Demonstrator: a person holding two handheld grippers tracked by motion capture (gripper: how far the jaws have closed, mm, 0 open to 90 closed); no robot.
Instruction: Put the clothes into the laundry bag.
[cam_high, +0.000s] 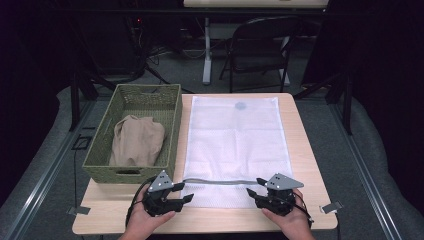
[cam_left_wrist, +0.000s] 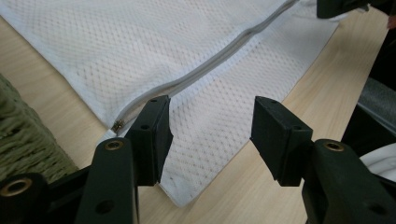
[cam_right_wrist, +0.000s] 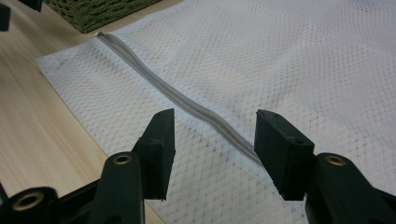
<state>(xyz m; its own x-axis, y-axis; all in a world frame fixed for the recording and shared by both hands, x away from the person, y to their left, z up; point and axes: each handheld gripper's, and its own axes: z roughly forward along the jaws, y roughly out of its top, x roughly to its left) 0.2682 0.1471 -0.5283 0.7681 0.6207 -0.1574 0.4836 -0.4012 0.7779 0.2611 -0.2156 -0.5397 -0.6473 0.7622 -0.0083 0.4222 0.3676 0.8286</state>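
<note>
Both grippers are low over the near end of the mesh bag (cam_high: 235, 140). I've got the left gripper (cam_high: 186, 192) spread, nothing pinched; in its own view (cam_left_wrist: 210, 135) the bag's near corner lies between and under the jaws, and the zip pull (cam_left_wrist: 118, 124) sits just outside the left jaw. The basket (cam_left_wrist: 23, 135) is further out on that side, at the frame edge.

Right gripper (cam_high: 254, 189) is spread too, pads clear of the fabric. From its camera (cam_right_wrist: 212, 144) the zip (cam_right_wrist: 187, 105) runs in under the right jaw and away toward the basket corner (cam_right_wrist: 98, 11).

From above: the bag lies flat on the table (cam_high: 307, 165), zip (cam_high: 220, 181) across its near end between the two grippers. The basket (cam_high: 172, 130) is ahead of the left gripper, with a tan cloth (cam_high: 137, 140) inside.
</note>
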